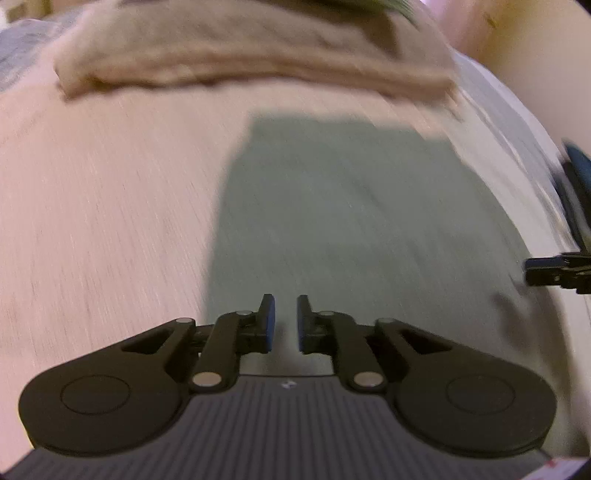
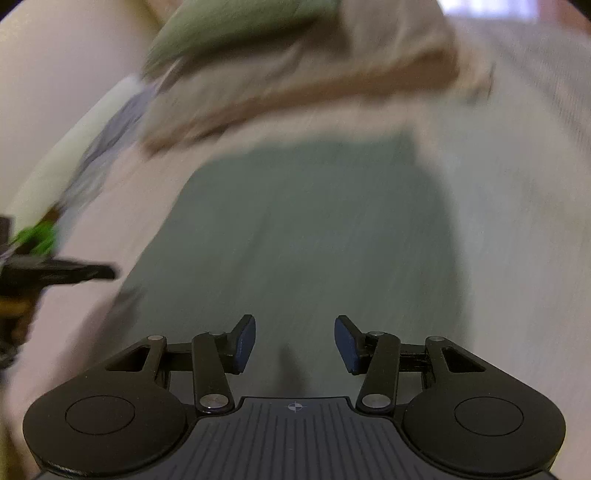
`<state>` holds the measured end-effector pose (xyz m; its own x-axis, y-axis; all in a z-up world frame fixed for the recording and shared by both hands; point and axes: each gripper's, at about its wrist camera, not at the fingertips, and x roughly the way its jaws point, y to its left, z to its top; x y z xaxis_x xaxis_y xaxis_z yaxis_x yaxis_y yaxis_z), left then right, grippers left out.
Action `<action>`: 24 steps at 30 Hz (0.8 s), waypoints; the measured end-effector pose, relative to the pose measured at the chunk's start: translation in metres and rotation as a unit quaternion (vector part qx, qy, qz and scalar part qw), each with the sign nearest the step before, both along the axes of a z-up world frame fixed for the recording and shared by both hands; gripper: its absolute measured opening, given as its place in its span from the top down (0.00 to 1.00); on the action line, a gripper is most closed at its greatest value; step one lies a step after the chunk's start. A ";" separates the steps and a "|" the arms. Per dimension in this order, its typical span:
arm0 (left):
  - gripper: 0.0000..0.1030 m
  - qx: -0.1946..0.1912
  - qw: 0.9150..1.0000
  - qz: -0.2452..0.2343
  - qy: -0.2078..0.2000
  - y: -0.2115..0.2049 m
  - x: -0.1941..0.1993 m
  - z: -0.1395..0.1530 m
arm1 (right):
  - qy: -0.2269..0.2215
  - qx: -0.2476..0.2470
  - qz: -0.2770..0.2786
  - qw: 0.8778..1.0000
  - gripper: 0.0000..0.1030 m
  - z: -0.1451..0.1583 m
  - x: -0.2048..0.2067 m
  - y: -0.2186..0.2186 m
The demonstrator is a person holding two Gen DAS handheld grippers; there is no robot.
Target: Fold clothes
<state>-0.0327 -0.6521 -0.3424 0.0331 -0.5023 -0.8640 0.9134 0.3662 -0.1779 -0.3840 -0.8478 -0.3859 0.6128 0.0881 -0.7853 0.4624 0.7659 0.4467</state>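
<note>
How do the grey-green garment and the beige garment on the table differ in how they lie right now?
The grey-green garment lies flat and smooth, a neat rectangle close to both claws; the beige garment sits beyond it, thicker, with a rolled, uneven edge. The grey-green one lies alone on bare table; the beige one has a lighter green piece against its far side. Neither is held by a claw.

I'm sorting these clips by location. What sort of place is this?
Probably a home room with a folding spot: a pale wood-grain surface holds a flat grey-green garment, a folded beige one and more fabric behind. Blur hides the rest.
</note>
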 end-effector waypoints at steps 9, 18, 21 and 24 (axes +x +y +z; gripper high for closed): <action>0.84 0.061 0.994 -0.087 0.003 0.111 -0.113 -0.008 | 0.047 -0.050 0.044 0.997 0.56 -0.010 -0.075 0.093; 0.83 0.030 0.989 -0.143 -0.002 0.176 -0.148 -0.002 | 0.067 -0.160 -0.042 0.984 0.56 -0.003 -0.090 0.130; 0.83 0.028 0.988 -0.152 -0.007 0.197 -0.149 -0.004 | 0.108 -0.177 -0.028 0.978 0.56 -0.011 -0.095 0.149; 0.83 0.028 0.987 -0.160 -0.007 0.218 -0.153 -0.004 | 0.121 -0.185 -0.026 0.975 0.56 -0.011 -0.105 0.161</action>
